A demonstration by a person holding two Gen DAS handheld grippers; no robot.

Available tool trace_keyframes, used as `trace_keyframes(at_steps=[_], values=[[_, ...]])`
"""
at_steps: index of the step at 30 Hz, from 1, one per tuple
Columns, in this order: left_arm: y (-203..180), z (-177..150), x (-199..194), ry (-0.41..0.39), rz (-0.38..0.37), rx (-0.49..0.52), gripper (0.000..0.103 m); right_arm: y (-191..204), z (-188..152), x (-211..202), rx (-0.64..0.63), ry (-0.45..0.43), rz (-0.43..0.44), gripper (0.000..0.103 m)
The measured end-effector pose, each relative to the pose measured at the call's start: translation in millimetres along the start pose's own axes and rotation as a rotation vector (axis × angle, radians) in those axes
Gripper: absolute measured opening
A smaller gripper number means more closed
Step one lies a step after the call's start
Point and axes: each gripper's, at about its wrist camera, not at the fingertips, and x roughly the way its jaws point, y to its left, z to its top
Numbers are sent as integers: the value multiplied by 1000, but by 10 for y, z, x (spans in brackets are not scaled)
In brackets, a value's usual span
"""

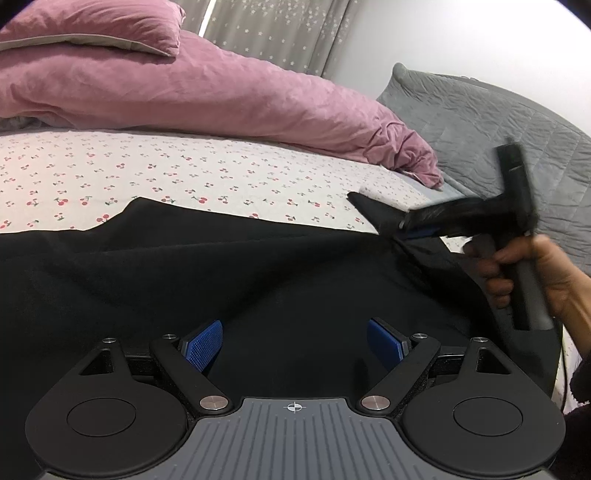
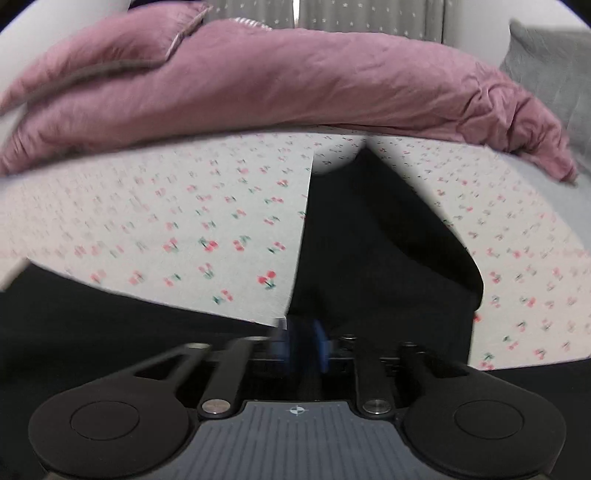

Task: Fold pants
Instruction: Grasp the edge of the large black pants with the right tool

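Note:
Black pants (image 1: 258, 280) lie spread over a bed with a cherry-print sheet (image 1: 147, 173). My left gripper (image 1: 295, 343) hovers over the middle of the dark cloth, its blue pads (image 1: 203, 343) wide apart with nothing pinched between them. To the right, a hand (image 1: 535, 280) holds my right gripper (image 1: 402, 225), blurred, with a corner of the pants raised off the sheet in its fingers. In the right wrist view the right gripper (image 2: 303, 339) has its blue pads close together with black cloth between them, and the pants (image 2: 388, 258) rise in front as a dark flap.
A pink duvet (image 1: 221, 92) and a pink pillow (image 1: 92, 26) are heaped along the far side of the bed. A grey quilted cover (image 1: 498, 118) lies at the far right. Star-print curtains (image 1: 277, 29) hang behind.

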Motion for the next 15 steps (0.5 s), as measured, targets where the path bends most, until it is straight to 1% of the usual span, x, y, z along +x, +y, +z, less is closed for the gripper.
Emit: trace_keyframes(at_steps=[1, 2, 4, 6, 8, 10, 11, 15], values=[[-3, 2, -1, 0, -1, -1, 87, -73, 19, -67, 48, -17, 45, 42], [-5, 5, 0, -1, 0, -2, 87, -156, 34, -144, 100, -38, 86, 42], [-3, 4, 1, -2, 1, -5, 87, -301, 48, -345, 190, -86, 131, 42], [3, -1, 1, -3, 1, -8, 87, -511, 18, -561, 277, -142, 144, 43], [3, -10, 1, -4, 1, -8, 87, -652, -13, -653, 352, -166, 133, 43], [-3, -10, 3, -6, 4, -8, 87, -826, -84, -680, 417, -163, 127, 42], [-5, -11, 5, -6, 6, -6, 87, -909, -131, -678, 447, -152, 137, 39], [-20, -19, 6, -8, 14, -1, 87, -964, -250, -516, 553, -70, 206, 35]])
